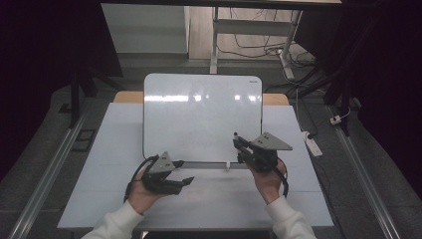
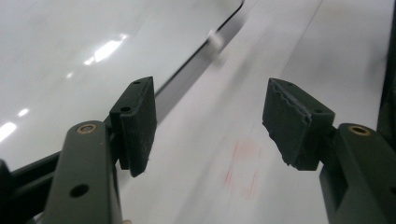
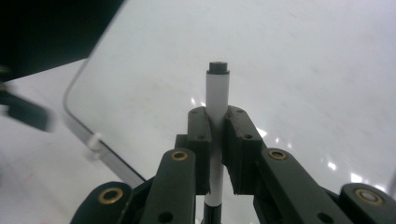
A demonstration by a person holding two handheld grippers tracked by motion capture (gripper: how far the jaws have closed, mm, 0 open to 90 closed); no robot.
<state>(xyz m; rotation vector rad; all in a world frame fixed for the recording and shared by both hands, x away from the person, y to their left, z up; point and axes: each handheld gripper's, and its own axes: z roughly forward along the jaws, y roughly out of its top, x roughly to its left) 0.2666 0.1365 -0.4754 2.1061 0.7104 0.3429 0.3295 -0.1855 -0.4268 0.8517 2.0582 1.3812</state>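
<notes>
While your left hand rests low on the table at about seven o'clock from the board, its gripper points toward three o'clock, just short of the board's near edge. Your left gripper view shows the jaws spread wide with nothing between the pads; bare table lies in the gap, marked by a faint red smudge. At eleven o'clock in that view the board's dark rim runs diagonally, with a small white clip on it.

Moving right, the board lies flat at the table's centre, its glossy face throwing back ceiling lights. The white clip sits on its near edge, between your two hands.

Your right hand is at about five o'clock from the board's centre, and its gripper reaches over the board's near right corner. In your right gripper view the jaws are nearly closed, clamped on a marker. The white barrel rises straight toward twelve o'clock, ending in a dark tip above the board's surface; whether that tip touches the board, you cannot tell. The board's rounded corner shows at nine o'clock in that view, with the clip on its edge.
</notes>
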